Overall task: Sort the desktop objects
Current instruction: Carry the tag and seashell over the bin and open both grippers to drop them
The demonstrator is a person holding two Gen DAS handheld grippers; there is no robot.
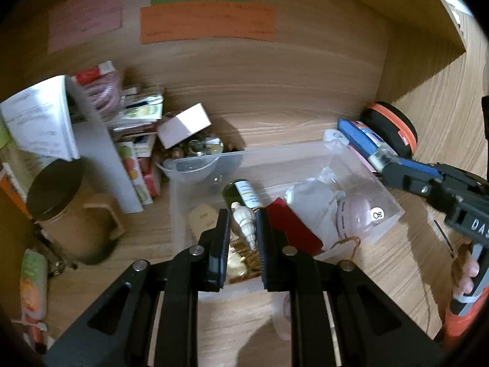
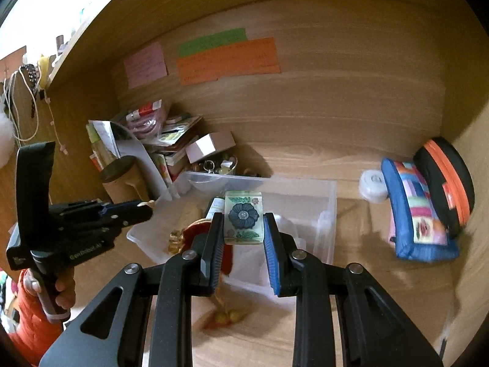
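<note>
My left gripper [image 1: 243,224] is shut on a white spiral seashell [image 1: 244,223] and holds it over the clear plastic bin [image 1: 394,205]. The bin holds a dark bottle [image 1: 241,194], a red card [image 1: 293,229], a white cloth [image 1: 314,202] and a pink round item [image 1: 357,217]. My right gripper [image 2: 243,223] is shut on a pale green block with a dark flower [image 2: 243,217], held above the same bin [image 2: 327,214]. The right gripper also shows in the left wrist view [image 1: 382,156]; the left gripper shows in the right wrist view [image 2: 146,206].
A blue patchwork pouch [image 2: 418,214], a black-and-orange case [image 2: 446,180] and a white round case [image 2: 373,185] lie right of the bin. Left stand a brown mug with dark lid [image 1: 70,211], books and packets [image 1: 134,140], a pink box [image 1: 183,125] and a small tray of trinkets [image 2: 214,174].
</note>
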